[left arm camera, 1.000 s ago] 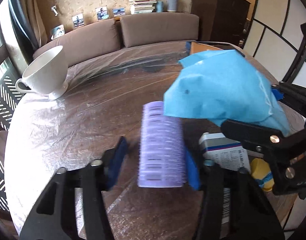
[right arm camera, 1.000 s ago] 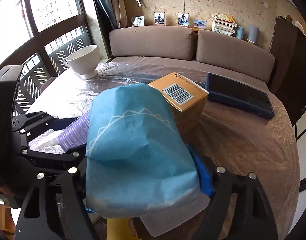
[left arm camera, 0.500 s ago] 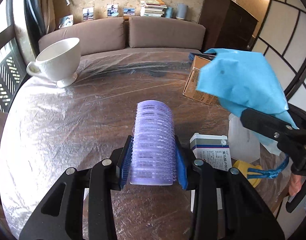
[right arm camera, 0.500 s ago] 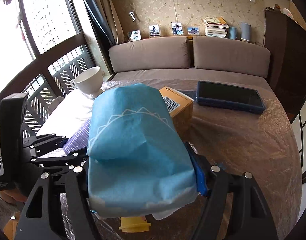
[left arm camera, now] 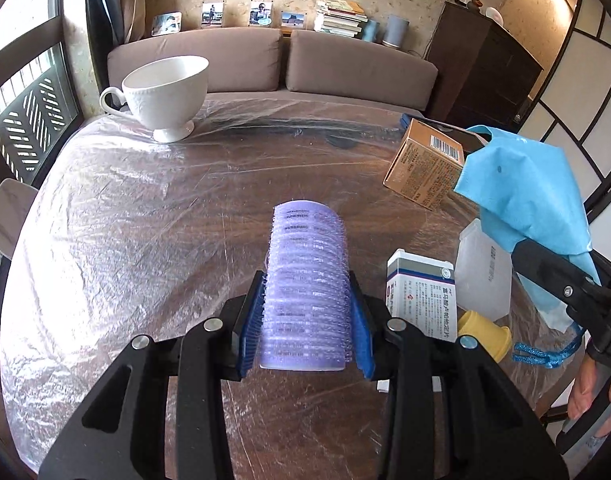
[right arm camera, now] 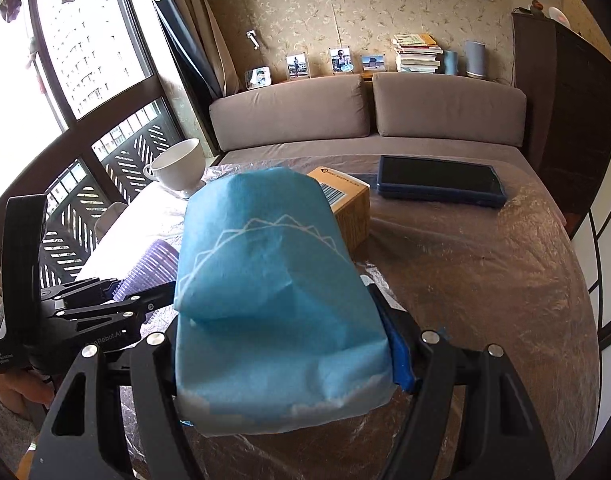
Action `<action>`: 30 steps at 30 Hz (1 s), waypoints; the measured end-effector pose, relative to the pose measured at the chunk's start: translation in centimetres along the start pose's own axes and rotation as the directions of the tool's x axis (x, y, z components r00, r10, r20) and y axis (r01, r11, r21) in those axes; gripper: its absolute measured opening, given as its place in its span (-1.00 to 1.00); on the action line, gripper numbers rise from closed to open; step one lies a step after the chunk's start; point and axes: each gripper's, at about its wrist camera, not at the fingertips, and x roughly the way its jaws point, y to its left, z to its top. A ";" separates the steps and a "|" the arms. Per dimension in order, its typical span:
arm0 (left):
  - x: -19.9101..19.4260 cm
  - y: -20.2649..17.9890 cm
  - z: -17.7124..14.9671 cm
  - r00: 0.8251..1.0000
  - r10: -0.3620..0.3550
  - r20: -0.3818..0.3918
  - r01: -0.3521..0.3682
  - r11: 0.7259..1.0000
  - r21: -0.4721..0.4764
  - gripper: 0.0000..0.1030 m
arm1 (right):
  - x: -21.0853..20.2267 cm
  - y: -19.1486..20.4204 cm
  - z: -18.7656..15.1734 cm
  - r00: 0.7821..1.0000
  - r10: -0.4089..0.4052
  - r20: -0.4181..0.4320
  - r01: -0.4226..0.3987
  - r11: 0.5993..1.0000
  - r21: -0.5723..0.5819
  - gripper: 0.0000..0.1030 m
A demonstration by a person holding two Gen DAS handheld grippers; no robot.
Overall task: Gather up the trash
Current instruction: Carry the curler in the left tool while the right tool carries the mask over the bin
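The left tool is clamped on a purple hair roller, a ribbed plastic cylinder bristling with tiny hooks, lifted above the worktop. The right tool pinches a blue bag of soft, matte non-woven fabric printed with a thin white line pattern; its contents are hidden. The worktop is round, dark wood under crinkled clear film. Relative to the roller: a white footed cup stands far behind it to the left, apparently empty; a brown carton sits behind to the right; a white medicine box lies just right of it.
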 end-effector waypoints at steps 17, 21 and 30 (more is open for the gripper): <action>-2.9 -0.4 -2.4 1.000 0.002 0.015 -0.002 1.000 -0.017 -0.22 | -3.5 -0.4 -2.4 1.000 0.009 0.006 -0.009 1.000 0.017 0.38; -3.5 -0.7 -3.2 1.000 0.008 0.012 -0.008 1.000 -0.018 -0.22 | -4.4 -0.3 -3.4 1.000 0.015 0.001 -0.015 1.000 0.019 0.38; -4.5 -1.5 -5.3 1.000 0.013 0.003 -0.013 0.999 -0.030 -0.22 | -6.0 -0.4 -5.5 1.000 0.027 -0.016 -0.027 0.999 0.020 0.38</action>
